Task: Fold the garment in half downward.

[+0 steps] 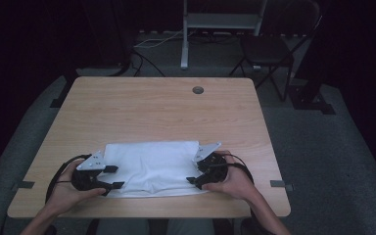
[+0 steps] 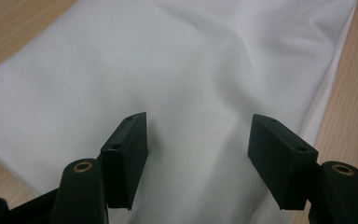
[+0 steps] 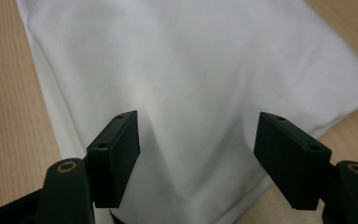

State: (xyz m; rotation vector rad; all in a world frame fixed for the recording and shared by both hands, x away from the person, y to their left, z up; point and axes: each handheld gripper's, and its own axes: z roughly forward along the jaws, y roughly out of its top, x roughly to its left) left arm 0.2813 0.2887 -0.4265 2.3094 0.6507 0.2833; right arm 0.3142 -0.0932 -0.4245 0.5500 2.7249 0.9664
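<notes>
High view: folded white cloth [image 1: 152,166] lies on near part of tabletop [image 1: 156,110], left tongs [image 1: 113,177] and right tongs [image 1: 192,172] at its two sides, hands low, pointing inward. Left gripper view: jaws wide apart over cloth, nothing gripped. Right gripper view: same, open w/o hold. Risk: closing too high pinches only the top layer, so fold slips apart.

We see white cloth [image 1: 152,166]: folded rectangle, soft creases, flat on near part of wooden table [image 1: 161,107].
</notes>
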